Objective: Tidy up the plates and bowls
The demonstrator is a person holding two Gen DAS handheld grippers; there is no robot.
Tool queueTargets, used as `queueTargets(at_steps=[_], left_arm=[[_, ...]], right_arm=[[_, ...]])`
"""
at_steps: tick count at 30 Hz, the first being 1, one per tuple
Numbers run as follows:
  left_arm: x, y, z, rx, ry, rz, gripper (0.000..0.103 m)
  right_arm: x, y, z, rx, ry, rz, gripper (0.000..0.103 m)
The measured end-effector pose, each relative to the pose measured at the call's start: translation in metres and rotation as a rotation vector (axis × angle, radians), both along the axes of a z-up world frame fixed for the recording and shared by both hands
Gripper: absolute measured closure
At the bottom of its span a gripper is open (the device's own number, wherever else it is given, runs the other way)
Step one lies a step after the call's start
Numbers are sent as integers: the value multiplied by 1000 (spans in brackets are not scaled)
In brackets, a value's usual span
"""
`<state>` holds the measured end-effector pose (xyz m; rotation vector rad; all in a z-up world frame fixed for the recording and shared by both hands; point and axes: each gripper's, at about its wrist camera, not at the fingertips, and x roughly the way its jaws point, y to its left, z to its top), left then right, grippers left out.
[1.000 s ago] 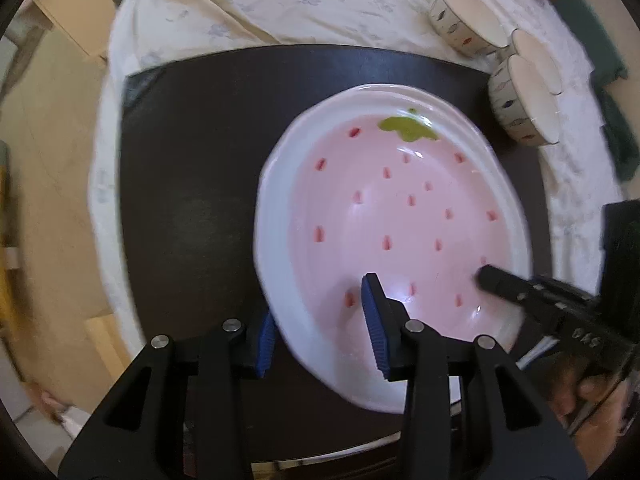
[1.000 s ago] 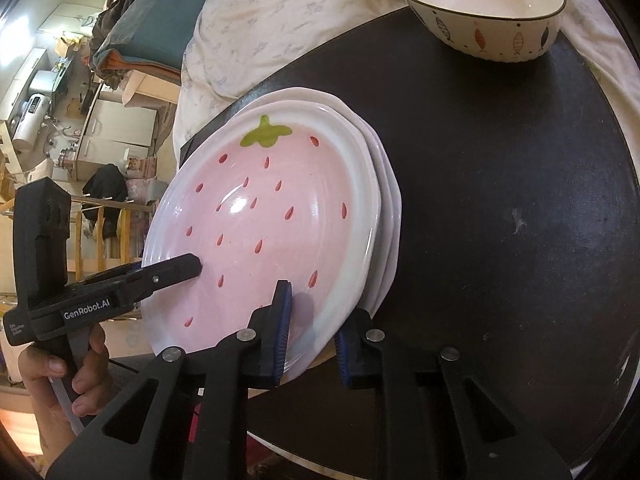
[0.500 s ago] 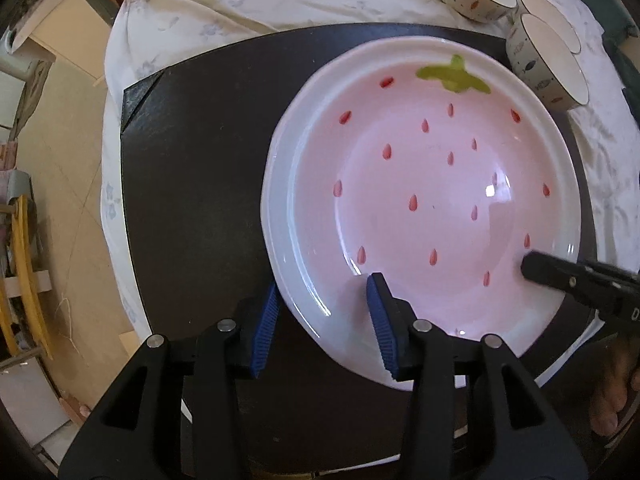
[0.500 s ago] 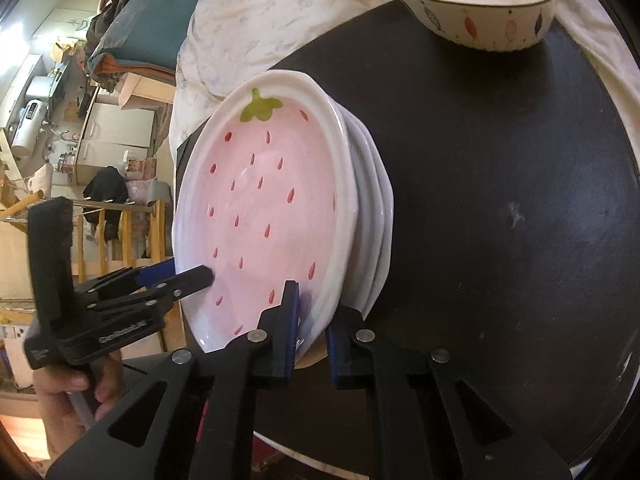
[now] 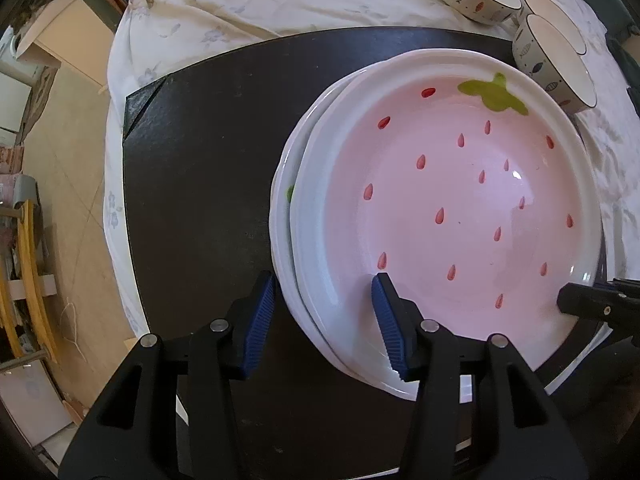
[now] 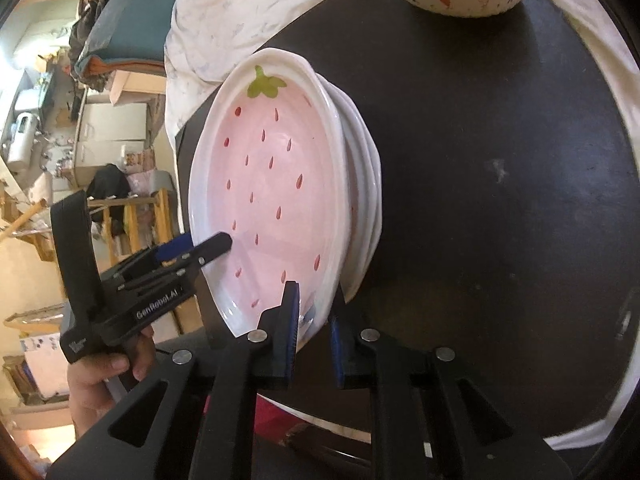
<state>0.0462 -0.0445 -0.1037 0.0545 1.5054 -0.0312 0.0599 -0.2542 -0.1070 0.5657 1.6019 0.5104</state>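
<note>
Your left gripper (image 5: 323, 312): blue pads spread wide, straddling near rim of strawberry plate (image 5: 448, 216) atop white plate stack (image 5: 282, 220) on dark table (image 5: 200, 160). Your right gripper (image 6: 314, 312) clamps that plate's rim. "GenRobot.AI" readable on left gripper.

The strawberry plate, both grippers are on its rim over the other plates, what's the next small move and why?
Probably lower the strawberry plate level onto the stack of plates and nudge it left. The right gripper pinches its near rim, the left gripper straddles the opposite rim with a wide gap, and the plate sits offset, the lower rims showing on one side.
</note>
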Motion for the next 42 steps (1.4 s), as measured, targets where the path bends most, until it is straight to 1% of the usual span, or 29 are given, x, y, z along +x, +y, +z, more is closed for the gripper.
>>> queueTargets(at_steps=[3, 6, 8, 9, 10, 11, 12, 13, 15, 16, 18, 20, 21, 22, 23, 25, 27, 28, 31, 33, 35, 37, 40, 42], left_arm=[[0, 0, 2, 16, -12, -10, 53], [1, 0, 1, 18, -11, -1, 53], [3, 2, 1, 15, -12, 9, 53], [4, 3, 1, 15, -13, 14, 53], [5, 4, 1, 18, -14, 15, 53], [4, 3, 2, 20, -17, 17, 53], [3, 2, 2, 19, -17, 16, 53], [4, 5, 1, 18, -17, 16, 53], [5, 8, -1, 10, -16, 27, 53], [6, 12, -2, 4, -15, 31, 53], [7, 17, -2, -14, -9, 45, 53], [7, 14, -3, -11, -7, 38, 51], [6, 14, -4, 1, -10, 30, 45], [5, 13, -5, 23, -12, 18, 37], [2, 10, -8, 32, -10, 11, 34], [2, 8, -11, 43, -10, 2, 24], [1, 11, -13, 47, -12, 11, 21], [2, 12, -14, 43, -11, 17, 20], [2, 18, -15, 35, -8, 35, 19], [0, 19, -12, 54, -10, 35, 19], [2, 17, -3, 58, -37, 23, 19], [4, 17, 4, 55, -65, 24, 19], [3, 18, 14, 62, -103, 44, 19], [1, 19, 21, 71, -141, 54, 19]], right_arm=[[-1, -4, 2, -51, -7, -1, 86], [1, -12, -1, -64, -3, -33, 86], [3, -18, 3, -87, -27, -52, 83], [4, -20, 7, -114, -54, -63, 82], [6, -22, 10, -141, -79, -73, 76], [8, -24, 14, -175, -122, -92, 65], [9, -25, 16, -181, -146, -109, 56], [11, -26, 17, -170, -165, -128, 45], [14, -23, 15, -130, -173, -139, 44], [17, -19, 13, -126, -176, -133, 44], [19, -12, 12, -157, -197, -110, 44], [20, -2, 9, -197, -212, -81, 44], [20, 2, 6, -196, -209, -66, 45], [20, 7, 4, -191, -207, -49, 46], [19, 13, 2, -195, -207, -28, 47], [17, 26, -2, -238, -215, 18, 47], [14, 38, -10, -315, -221, 67, 47], [13, 42, -14, -354, -223, 86, 45], [11, 45, -15, -358, -234, 74, 45], [11, 48, -13, -382, -262, 98, 46], [10, 48, -12, -385, -266, 109, 45], [8, 49, -12, -373, -258, 97, 45], [7, 39, 0, -345, -301, 75, 44], [5, 31, 10, -328, -325, 52, 41]])
